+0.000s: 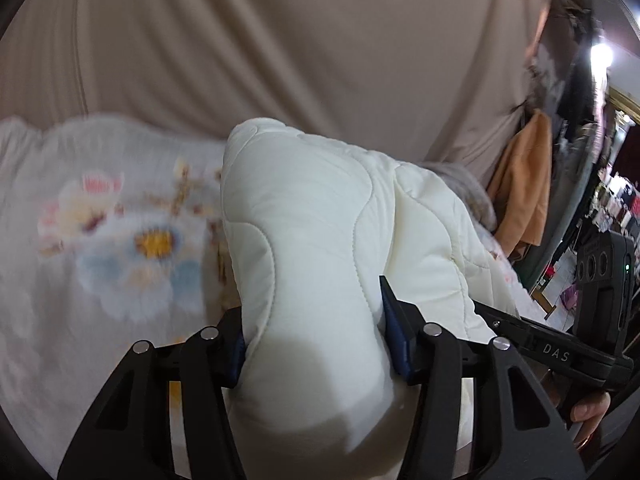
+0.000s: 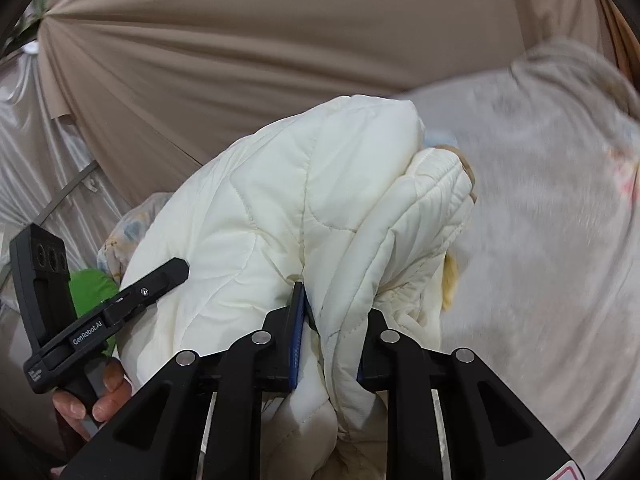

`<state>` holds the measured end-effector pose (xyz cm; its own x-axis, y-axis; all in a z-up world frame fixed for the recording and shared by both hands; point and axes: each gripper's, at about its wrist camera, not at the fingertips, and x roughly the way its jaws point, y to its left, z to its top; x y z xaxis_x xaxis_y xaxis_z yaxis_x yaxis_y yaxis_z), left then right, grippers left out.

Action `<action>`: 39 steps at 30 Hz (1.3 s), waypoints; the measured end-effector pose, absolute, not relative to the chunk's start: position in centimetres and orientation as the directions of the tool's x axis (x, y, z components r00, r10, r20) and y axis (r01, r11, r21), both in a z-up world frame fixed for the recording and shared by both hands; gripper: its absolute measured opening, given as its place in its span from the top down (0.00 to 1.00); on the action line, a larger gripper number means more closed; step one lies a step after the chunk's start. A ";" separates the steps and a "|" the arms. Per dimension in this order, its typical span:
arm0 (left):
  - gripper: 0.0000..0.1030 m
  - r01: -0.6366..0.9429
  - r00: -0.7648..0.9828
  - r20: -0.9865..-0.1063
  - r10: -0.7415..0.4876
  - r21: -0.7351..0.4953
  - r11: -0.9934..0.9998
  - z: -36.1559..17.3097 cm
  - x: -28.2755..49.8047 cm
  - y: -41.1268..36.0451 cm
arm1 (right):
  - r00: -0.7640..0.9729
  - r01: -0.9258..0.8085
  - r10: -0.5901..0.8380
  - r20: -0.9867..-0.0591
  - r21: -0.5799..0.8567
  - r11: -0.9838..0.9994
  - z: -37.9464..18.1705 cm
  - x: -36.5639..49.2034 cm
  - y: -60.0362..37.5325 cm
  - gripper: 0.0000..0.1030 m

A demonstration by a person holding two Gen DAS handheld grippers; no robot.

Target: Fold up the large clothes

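In the left wrist view, a flower-printed bedspread [image 1: 100,240], blurred, lies to the left of and beyond the fingers. The left gripper [image 1: 316,340] has its two blue-padded fingers [image 1: 394,332] pressed in on a thick fold of the cream quilted jacket [image 1: 320,232], which bulges up between them and rises ahead. Behind it hangs a beige draped cloth [image 1: 280,40]. To the right of the fingers, a grey fur trim [image 1: 464,184] shows at the jacket's far edge, an orange garment [image 1: 524,184] hangs beyond, and the black body of the other gripper is held low at the right by the person's hand [image 1: 588,412].

In the right wrist view, the other gripper's black body sits left of the fingers, held by a hand [image 2: 96,396], with something green [image 2: 94,292] behind it. The right gripper [image 2: 334,320] is clamped on a bunched fold of the same jacket [image 2: 280,208]; a blue pad [image 2: 297,332] presses the fabric from the left. A ribbed cuff [image 2: 436,192] is tucked just beyond the fingers. To the right stretches the pale, blurred bed cover [image 2: 540,240].
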<state>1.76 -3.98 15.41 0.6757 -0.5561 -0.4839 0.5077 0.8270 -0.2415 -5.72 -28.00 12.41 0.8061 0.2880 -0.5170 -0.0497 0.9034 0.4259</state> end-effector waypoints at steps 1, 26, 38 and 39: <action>0.50 0.517 0.691 -0.457 -0.560 -0.229 0.825 16.6 1.5 -3.7 | 0.817 -0.063 0.282 -0.503 0.409 0.911 13.4 -5.8 -27.6 0.81; 0.28 0.220 0.861 -0.447 -0.242 -0.100 0.970 13.5 9.4 5.8 | 0.836 -0.058 0.158 -0.525 0.201 0.978 11.4 4.9 -17.4 0.69; 0.20 0.136 0.775 -0.628 -0.067 0.063 0.989 5.6 11.9 1.5 | 0.694 -0.015 -0.012 -0.720 -0.031 0.999 3.4 8.0 -14.9 0.84; 0.20 0.128 0.777 -0.627 -0.060 0.063 0.990 5.6 11.8 1.5 | 0.694 -0.012 -0.016 -0.719 -0.034 0.999 3.5 8.1 -14.9 0.84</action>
<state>11.81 1.47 5.61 0.7769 -0.0603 -0.6268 0.1275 0.9898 0.0628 8.12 -14.87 3.46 0.6945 -0.0161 -0.7193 -0.0116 0.9994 -0.0335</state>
